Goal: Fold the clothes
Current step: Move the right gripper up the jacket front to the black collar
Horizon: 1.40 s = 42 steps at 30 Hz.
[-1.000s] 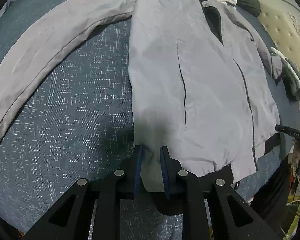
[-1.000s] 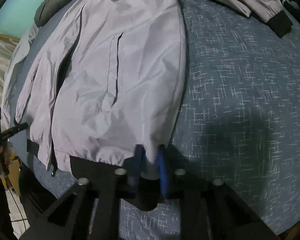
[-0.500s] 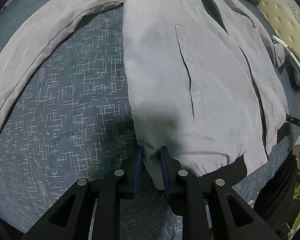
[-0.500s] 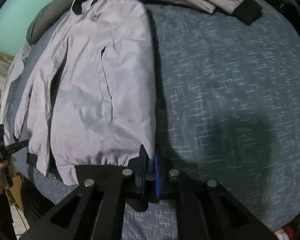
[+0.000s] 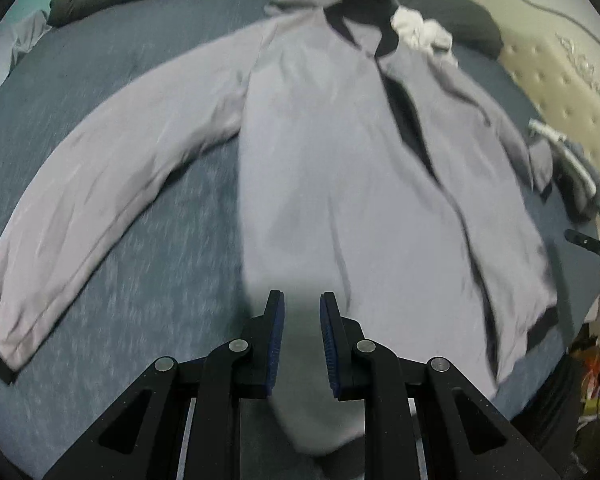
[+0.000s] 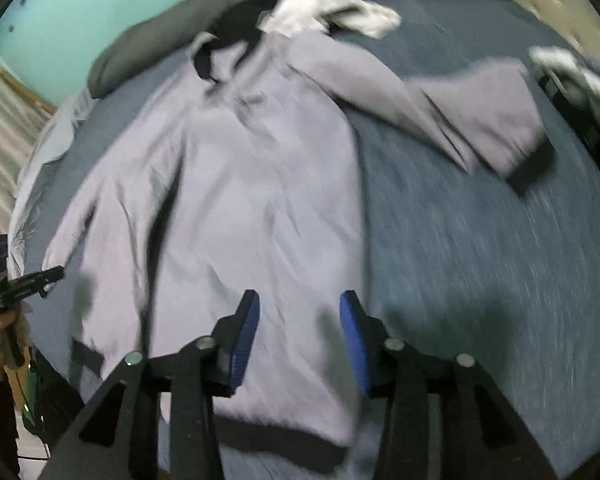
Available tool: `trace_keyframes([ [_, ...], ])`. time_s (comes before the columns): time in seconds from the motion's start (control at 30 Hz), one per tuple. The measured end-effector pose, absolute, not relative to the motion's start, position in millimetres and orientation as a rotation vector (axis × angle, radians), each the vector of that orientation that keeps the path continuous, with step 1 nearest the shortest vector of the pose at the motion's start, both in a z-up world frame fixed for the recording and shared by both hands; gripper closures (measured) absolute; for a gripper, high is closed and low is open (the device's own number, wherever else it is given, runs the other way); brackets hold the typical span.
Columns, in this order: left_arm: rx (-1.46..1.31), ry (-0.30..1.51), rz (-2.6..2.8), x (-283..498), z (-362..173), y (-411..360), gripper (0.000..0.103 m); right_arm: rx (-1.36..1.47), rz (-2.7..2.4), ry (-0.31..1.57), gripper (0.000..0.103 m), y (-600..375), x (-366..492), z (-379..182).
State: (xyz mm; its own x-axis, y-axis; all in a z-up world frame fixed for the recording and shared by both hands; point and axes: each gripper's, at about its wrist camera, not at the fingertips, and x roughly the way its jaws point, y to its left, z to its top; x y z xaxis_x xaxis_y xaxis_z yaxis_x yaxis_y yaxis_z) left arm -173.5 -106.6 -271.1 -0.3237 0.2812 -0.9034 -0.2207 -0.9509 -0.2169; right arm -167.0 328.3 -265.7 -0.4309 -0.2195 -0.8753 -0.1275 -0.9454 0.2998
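Observation:
A grey jacket (image 5: 340, 200) with black collar and hem lies front-up on the blue bed cover (image 5: 160, 300), with one sleeve (image 5: 100, 200) spread out to the left. My left gripper (image 5: 302, 308) is shut on the jacket's lower hem corner, and grey fabric bunches between and under its blue pads. In the right wrist view the jacket (image 6: 240, 200) fills the middle, its other sleeve (image 6: 480, 120) bent across the cover. My right gripper (image 6: 298, 308) hangs open above the jacket's lower right part, holding nothing. Both views are motion-blurred.
A white garment (image 5: 420, 32) lies by the collar, and dark pillows run along the far edge. More clothes (image 5: 580, 172) are piled at the right by a beige headboard (image 5: 560, 72). A hand holds a black device (image 6: 20, 284) at the bed's left edge.
My right gripper has opened, let go of the hem and pulled up and back. The left gripper has risen too, still pinching the hem, so both views now take in the whole jacket.

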Motion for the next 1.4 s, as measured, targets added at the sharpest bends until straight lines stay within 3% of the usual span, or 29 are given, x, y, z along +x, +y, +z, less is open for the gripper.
trace_keyframes([
  [0.1,-1.559,-0.124,2.345,-181,-274,-101,0.083,1.579,-2.566,-0.508,0.051,312,-213,-261],
  [0.4,-1.487,-0.193,2.352,-220,-303,-74,0.083,1.534,-2.536,-0.294,0.051,273,-322,-266],
  [0.73,-1.444,-0.184,2.368,-241,-330,-78,0.083,1.544,-2.623,-0.289,0.051,266,-449,-279],
  [0.97,-1.432,-0.167,2.381,-241,-337,-76,0.083,1.604,-2.630,-0.132,0.052,249,-503,-309],
  [1.03,-1.428,-0.171,2.374,-240,-338,-75,0.083,1.654,-2.616,-0.092,0.055,247,-512,-322],
  [1.2,-1.436,-0.171,2.366,-242,-342,-74,0.083,1.673,-2.625,-0.054,0.081,247,-522,-341],
  [1.4,-1.436,-0.178,2.362,-241,-342,-74,0.083,1.570,-2.679,-0.105,0.098,256,-522,-337],
])
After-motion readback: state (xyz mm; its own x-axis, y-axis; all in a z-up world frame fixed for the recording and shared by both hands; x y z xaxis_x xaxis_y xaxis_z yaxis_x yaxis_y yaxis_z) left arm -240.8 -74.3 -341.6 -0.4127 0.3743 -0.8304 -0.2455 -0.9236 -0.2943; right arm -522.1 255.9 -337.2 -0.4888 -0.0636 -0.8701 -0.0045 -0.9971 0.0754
